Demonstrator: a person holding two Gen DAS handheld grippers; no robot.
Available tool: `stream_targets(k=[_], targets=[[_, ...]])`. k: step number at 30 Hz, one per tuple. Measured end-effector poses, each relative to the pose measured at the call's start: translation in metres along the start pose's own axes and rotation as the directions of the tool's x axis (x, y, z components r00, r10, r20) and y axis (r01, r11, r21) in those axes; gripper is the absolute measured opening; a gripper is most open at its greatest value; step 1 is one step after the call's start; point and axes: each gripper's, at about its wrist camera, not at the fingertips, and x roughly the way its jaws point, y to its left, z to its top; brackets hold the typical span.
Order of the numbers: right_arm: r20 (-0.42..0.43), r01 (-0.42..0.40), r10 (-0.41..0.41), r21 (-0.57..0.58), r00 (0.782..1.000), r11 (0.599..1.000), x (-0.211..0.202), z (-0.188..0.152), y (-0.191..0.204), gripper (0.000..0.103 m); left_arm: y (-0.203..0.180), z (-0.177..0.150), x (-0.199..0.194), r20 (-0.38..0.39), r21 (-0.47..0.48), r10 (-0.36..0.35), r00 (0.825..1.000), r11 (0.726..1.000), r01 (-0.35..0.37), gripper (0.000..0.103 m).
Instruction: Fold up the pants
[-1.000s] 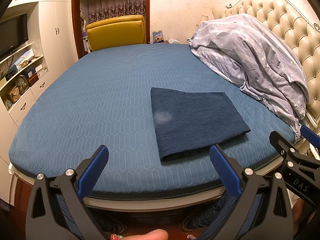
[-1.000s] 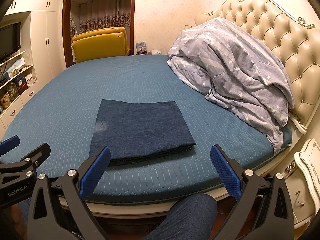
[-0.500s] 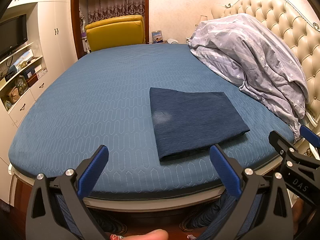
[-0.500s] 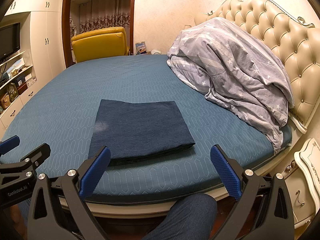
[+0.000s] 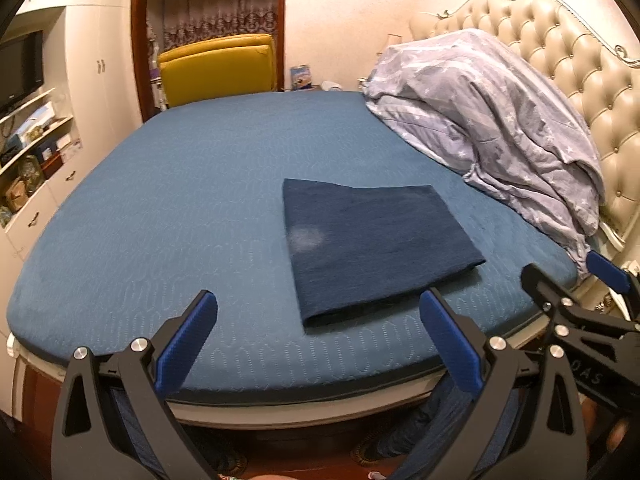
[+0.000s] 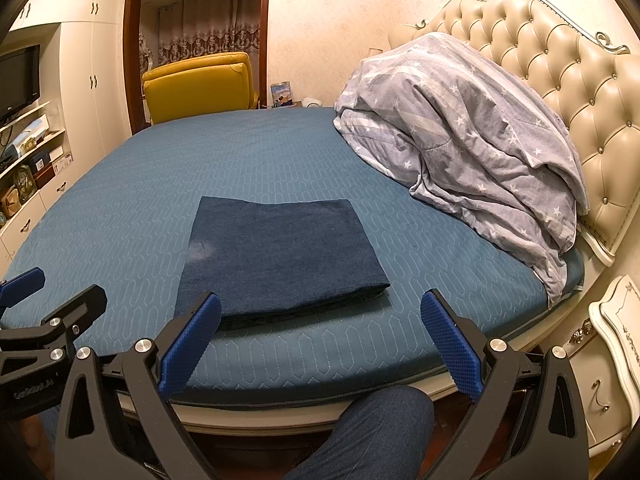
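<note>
The dark blue pants (image 5: 372, 244) lie folded into a flat rectangle on the blue bed (image 5: 180, 208), near its front edge; they also show in the right wrist view (image 6: 280, 256). My left gripper (image 5: 318, 340) is open and empty, held off the bed's front edge, to the left of the pants. My right gripper (image 6: 320, 340) is open and empty, held just in front of the pants. Each gripper shows at the edge of the other's view.
A crumpled grey star-print duvet (image 6: 460, 136) is piled against the tufted headboard (image 6: 560, 60) on the right. A yellow armchair (image 5: 218, 68) stands beyond the bed. White shelves and cabinets (image 5: 36, 152) line the left. A white nightstand (image 6: 616, 344) is at right.
Both grippers have drawn back slightly from the bed and stay open. The folded pants have not moved.
</note>
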Motion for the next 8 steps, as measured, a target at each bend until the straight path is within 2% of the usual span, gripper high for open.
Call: stream_targets(k=[2, 5, 8], targets=[[-0.005, 0.002, -0.002, 0.005, 1.000, 1.000, 0.002, -0.003, -0.001, 0.097, 0.000, 0.002, 0.003, -0.003, 0.002, -0.026, 1.000, 1.000, 0.026, 0.101], [-0.020, 0.010, -0.010, 0.012, 1.000, 1.000, 0.013, -0.006, -0.003, 0.097, 0.006, 0.004, 0.016, -0.013, -0.034, -0.117, 0.993, 0.993, 0.116, 0.101], [-0.045, -0.004, 0.006, 0.031, 0.999, 1.000, 0.042, -0.007, -0.004, 0.097, 0.020, 0.002, 0.041, -0.023, -0.075, -0.113, 0.993, 0.991, 0.111, 0.101]])
